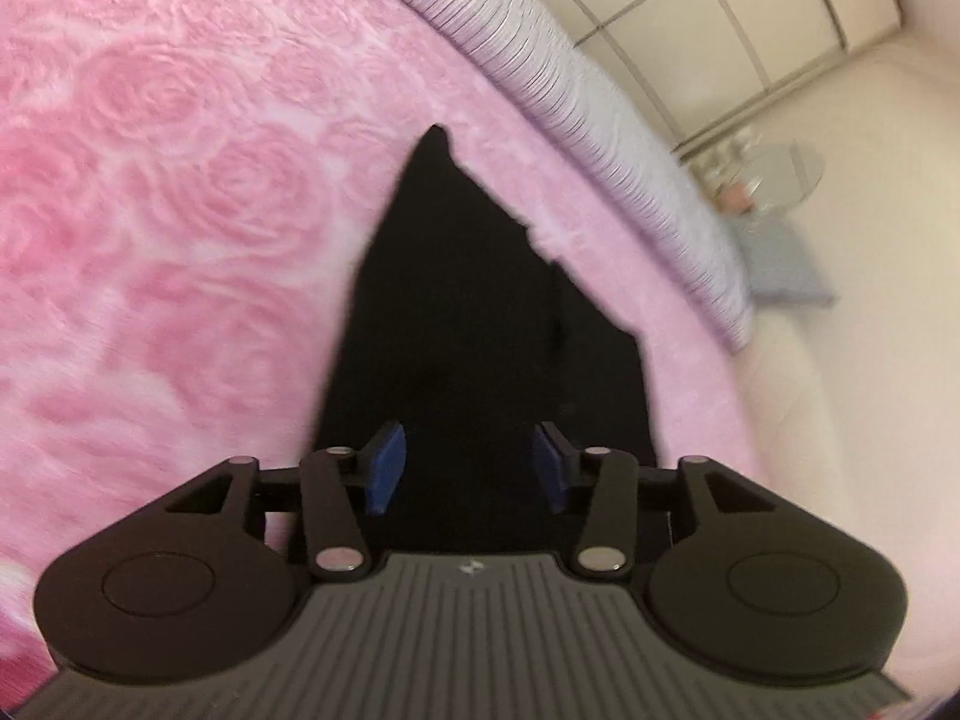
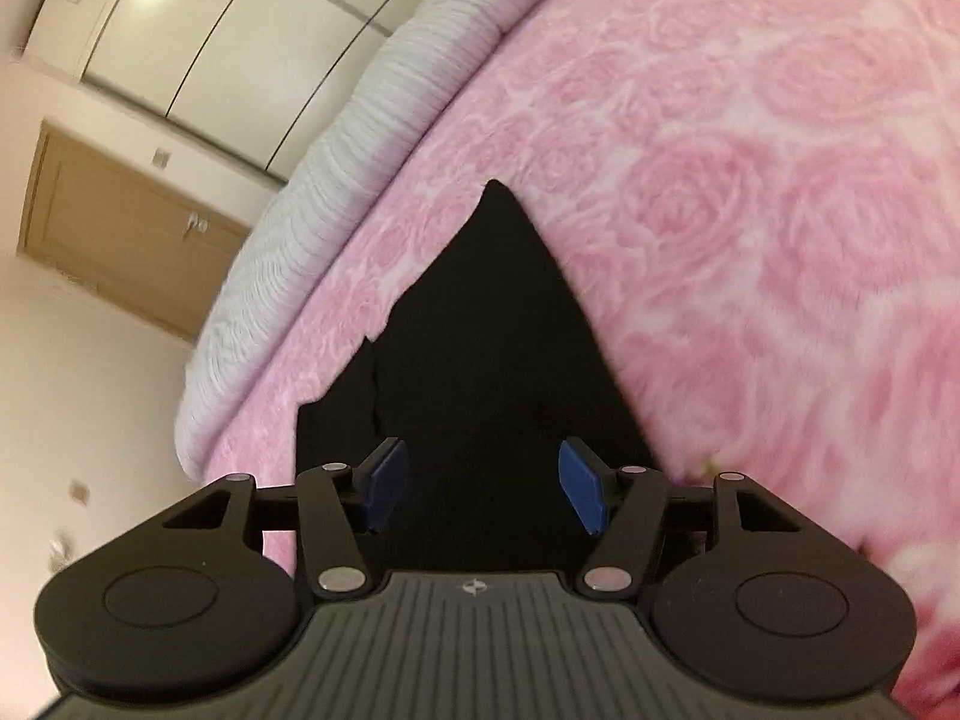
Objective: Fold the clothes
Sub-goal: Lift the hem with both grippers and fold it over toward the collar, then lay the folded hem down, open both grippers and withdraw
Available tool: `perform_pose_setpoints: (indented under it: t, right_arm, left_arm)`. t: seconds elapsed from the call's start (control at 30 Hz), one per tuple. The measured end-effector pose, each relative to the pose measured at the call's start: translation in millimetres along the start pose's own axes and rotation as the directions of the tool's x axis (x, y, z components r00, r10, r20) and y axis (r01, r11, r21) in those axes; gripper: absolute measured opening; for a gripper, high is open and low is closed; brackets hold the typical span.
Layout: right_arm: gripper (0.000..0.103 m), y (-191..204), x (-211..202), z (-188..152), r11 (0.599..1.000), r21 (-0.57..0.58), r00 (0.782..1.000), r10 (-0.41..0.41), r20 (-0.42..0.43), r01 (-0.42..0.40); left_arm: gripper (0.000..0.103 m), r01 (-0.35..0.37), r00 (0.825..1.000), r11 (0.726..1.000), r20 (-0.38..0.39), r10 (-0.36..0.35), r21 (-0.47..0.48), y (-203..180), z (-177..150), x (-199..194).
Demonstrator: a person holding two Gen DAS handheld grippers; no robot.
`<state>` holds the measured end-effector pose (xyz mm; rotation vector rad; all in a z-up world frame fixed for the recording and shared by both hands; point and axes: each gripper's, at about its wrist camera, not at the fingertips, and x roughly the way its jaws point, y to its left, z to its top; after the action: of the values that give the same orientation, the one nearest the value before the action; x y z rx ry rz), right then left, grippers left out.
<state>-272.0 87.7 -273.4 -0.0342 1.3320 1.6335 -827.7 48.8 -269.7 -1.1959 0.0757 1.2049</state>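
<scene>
Both grippers sat nearest the lens: left gripper (image 1: 468, 462) and right gripper (image 2: 483, 489), each with blue pads (image 1: 387, 468) standing well apart, nothing pinched between them, black cloth only visible underneath the gap.

Pink rose-pattern blanket (image 1: 150, 180) covered the bed and filled most of both views, plush and grippy-looking. Grey ribbed bedding (image 1: 540, 72) ran along its far edge.

Black garment (image 1: 456, 312) lay flat on the blanket, directly ahead of and under both grippers, tapering to a point away from them (image 2: 495, 192). One side edge looked stepped, probably a layer already folded over; too dark to confirm seams.

Handling guess: light, limp, zero stiffness, so it would sag and drag if lifted from one point. Plush blanket likely adds friction, so sliding would bunch it. Best hold: pinch two corners or the near edge, one per gripper, pads biting through all layers, then lift and lay over.
</scene>
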Motion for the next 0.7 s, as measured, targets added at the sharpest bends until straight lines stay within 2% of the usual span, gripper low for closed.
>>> perform_pose_setpoints:
  t: [0.13, 0.23, 0.4, 0.47, 0.53, 0.6, 0.7]
  right_arm:
    - [0.061, 3.9, 13.8, -4.1, 0.983, -0.18, 0.994, -0.062, -0.09, 0.045]
    - [0.061, 8.1, 30.1, -11.1, 0.959, -0.275, 0.982, -0.118, -0.145, 0.074]
    - [0.06, 15.0, 45.6, -25.9, 0.922, -0.381, 0.977, -0.142, -0.157, 0.073]
    - [0.06, 19.9, 46.6, -26.6, 0.91, -0.407, 0.978, -0.145, -0.148, 0.074]
    - [0.06, 22.8, 49.7, -24.8, 0.903, -0.423, 0.979, -0.149, -0.14, 0.077]
    - [0.06, 23.0, 55.0, -22.6, 0.901, -0.428, 0.977, -0.15, -0.149, 0.073]
    - [0.059, 23.7, 60.9, -21.7, 0.897, -0.437, 0.974, -0.151, -0.166, 0.064]
  left_arm:
    - [0.047, -0.024, 0.998, 0.994, -0.061, 0.03, 0.103, 3.1, -9.7, 14.9]
    - [0.047, -0.056, 0.994, 0.977, -0.079, 0.073, 0.207, -4.4, -18.8, 27.3]
    - [0.047, -0.09, 0.994, 0.937, -0.026, 0.105, 0.337, -16.7, -26.4, 33.5]
    - [0.047, -0.097, 0.994, 0.923, -0.01, 0.108, 0.372, -21.0, -25.3, 34.1]
    - [0.048, -0.093, 0.993, 0.914, -0.028, 0.113, 0.396, -22.4, -24.1, 38.6]
    - [0.048, -0.091, 0.991, 0.906, -0.055, 0.125, 0.413, -22.5, -24.0, 45.7]
    - [0.048, -0.097, 0.991, 0.903, -0.047, 0.129, 0.419, -22.4, -23.5, 48.3]
